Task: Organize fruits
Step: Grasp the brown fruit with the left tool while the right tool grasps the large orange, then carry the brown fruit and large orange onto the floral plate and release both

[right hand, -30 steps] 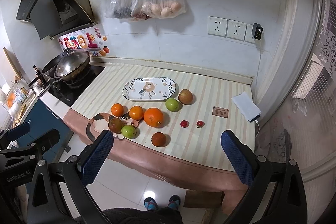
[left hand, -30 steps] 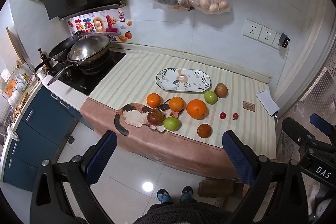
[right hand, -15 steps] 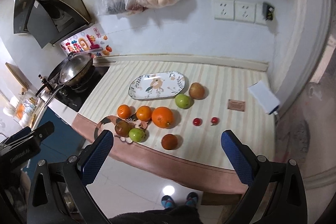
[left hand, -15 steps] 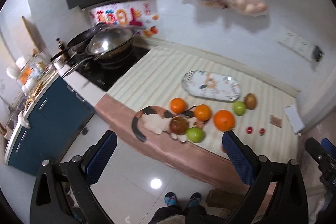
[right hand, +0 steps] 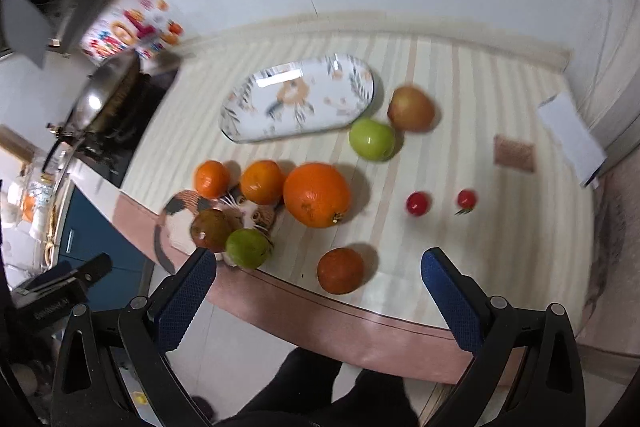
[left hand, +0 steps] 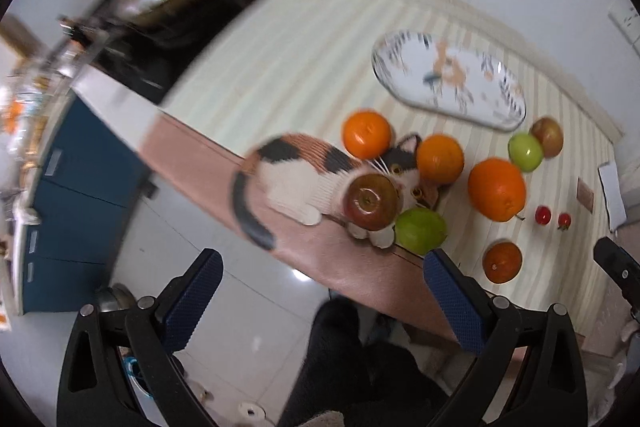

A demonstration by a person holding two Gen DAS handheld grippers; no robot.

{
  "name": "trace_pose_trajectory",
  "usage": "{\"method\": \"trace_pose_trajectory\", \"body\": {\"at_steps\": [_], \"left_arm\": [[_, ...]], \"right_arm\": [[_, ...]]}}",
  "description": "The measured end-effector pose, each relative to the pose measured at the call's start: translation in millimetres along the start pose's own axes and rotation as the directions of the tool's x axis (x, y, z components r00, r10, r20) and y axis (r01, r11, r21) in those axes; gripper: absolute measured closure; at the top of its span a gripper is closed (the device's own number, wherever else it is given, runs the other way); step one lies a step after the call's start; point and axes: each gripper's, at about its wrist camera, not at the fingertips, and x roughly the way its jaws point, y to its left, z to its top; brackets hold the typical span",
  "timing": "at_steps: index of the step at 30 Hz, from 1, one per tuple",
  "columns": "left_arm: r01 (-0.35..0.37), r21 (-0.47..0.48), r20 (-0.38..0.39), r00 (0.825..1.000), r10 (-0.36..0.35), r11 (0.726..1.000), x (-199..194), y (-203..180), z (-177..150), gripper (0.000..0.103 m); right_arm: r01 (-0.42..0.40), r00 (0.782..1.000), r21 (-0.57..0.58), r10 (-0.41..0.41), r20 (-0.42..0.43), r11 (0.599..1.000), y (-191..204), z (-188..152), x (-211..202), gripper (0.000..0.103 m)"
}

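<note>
Several fruits lie on the striped counter: a large orange (right hand: 317, 195), two small oranges (right hand: 262, 182), a dark red apple (left hand: 372, 202), green fruits (right hand: 372, 139) (left hand: 420, 231), a reddish fruit (right hand: 341, 270), a brownish apple (right hand: 411, 107) and two cherry tomatoes (right hand: 417, 203). An empty oval floral plate (right hand: 298, 99) (left hand: 448, 79) sits behind them. My left gripper (left hand: 322, 291) is open and empty, in front of the counter edge near the dark red apple. My right gripper (right hand: 318, 287) is open and empty, just above the reddish fruit.
A wok (right hand: 102, 91) stands on the black hob at the left. A cat picture (left hand: 300, 171) is printed on the counter mat. A brown card (right hand: 514, 153) and a white box (right hand: 570, 137) lie at the right. The person's legs show below the counter edge.
Both grippers have moved forward and down toward the counter; the fruits now look much larger and closer. Both views are blurred by motion. Both stay open.
</note>
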Motion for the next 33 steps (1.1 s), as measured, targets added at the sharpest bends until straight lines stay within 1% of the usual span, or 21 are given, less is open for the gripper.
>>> {"method": "trace_pose_trajectory", "body": {"at_steps": [2, 3, 4, 6, 9, 11, 13, 15, 17, 19, 22, 23, 25, 26, 27, 29, 30, 33], "left_arm": [[0.049, 0.004, -0.081, 0.996, -0.049, 0.999, 33, 2, 16, 0.001], [0.088, -0.003, -0.130, 0.988, -0.087, 0.996, 52, 3, 23, 0.002], [0.112, -0.011, -0.168, 0.979, -0.112, 0.994, 68, 3, 29, 0.004], [0.158, -0.024, -0.241, 0.957, -0.160, 0.987, 99, 2, 41, 0.008], [0.192, -0.017, -0.308, 0.933, -0.188, 0.981, 134, -3, 53, 0.010], [0.209, -0.003, -0.347, 0.917, -0.197, 0.978, 151, -9, 57, 0.010], [0.226, 0.013, -0.377, 0.903, -0.204, 0.974, 160, -14, 58, 0.010], [0.240, 0.029, -0.397, 0.894, -0.209, 0.970, 164, -20, 58, 0.010], [0.243, 0.051, -0.408, 0.890, -0.202, 0.969, 167, -25, 57, 0.012], [0.250, 0.063, -0.410, 0.889, -0.203, 0.966, 168, -28, 54, 0.017], [0.264, 0.055, -0.413, 0.884, -0.219, 0.963, 170, -32, 52, 0.024], [0.265, 0.053, -0.410, 0.885, -0.221, 0.963, 170, -33, 51, 0.025], [0.252, 0.066, -0.402, 0.892, -0.205, 0.966, 178, -36, 51, 0.027], [0.254, 0.065, -0.399, 0.893, -0.208, 0.965, 180, -38, 50, 0.029], [0.260, 0.060, -0.401, 0.890, -0.215, 0.964, 180, -39, 48, 0.030], [0.277, 0.046, -0.403, 0.884, -0.236, 0.960, 183, -43, 51, 0.040], [0.276, 0.048, -0.400, 0.886, -0.235, 0.960, 183, -44, 52, 0.040], [0.257, 0.067, -0.382, 0.899, -0.213, 0.964, 180, -46, 53, 0.040]], "right_arm": [[0.019, 0.999, 0.028, -0.018, -0.039, 0.999, 3, 8, 28, 0.000], [0.021, 0.998, 0.046, -0.018, -0.061, 0.999, 4, 13, 41, 0.000], [0.020, 0.997, 0.066, -0.015, -0.078, 0.998, 5, 16, 52, 0.000], [0.039, 0.993, 0.101, -0.027, -0.118, 0.994, 6, 23, 74, 0.000], [0.073, 0.986, 0.133, -0.051, -0.157, 0.988, 7, 31, 102, 0.000], [0.087, 0.981, 0.152, -0.058, -0.186, 0.985, 7, 36, 121, 0.000], [0.102, 0.974, 0.173, -0.063, -0.217, 0.980, 5, 36, 135, 0.000], [0.105, 0.969, 0.201, -0.054, -0.242, 0.974, 3, 37, 148, 0.000], [0.113, 0.964, 0.228, -0.051, -0.261, 0.967, 0, 40, 160, 0.000], [0.119, 0.961, 0.255, -0.046, -0.274, 0.960, -3, 43, 172, 0.000], [0.121, 0.954, 0.275, -0.035, -0.297, 0.954, -4, 47, 188, 0.001], [0.116, 0.953, 0.276, -0.029, -0.301, 0.954, -4, 48, 191, 0.002], [0.119, 0.950, 0.269, -0.030, -0.311, 0.956, -3, 50, 198, 0.004], [0.119, 0.948, 0.266, -0.030, -0.317, 0.956, -2, 51, 202, 0.007], [0.116, 0.946, 0.266, -0.025, -0.323, 0.957, -1, 52, 205, 0.011], [0.104, 0.943, 0.270, -0.009, -0.333, 0.957, 1, 51, 211, 0.013], [0.101, 0.943, 0.268, -0.006, -0.333, 0.958, 2, 51, 213, 0.014], [0.098, 0.944, 0.249, -0.011, -0.328, 0.963, 4, 52, 213, 0.014]]}}
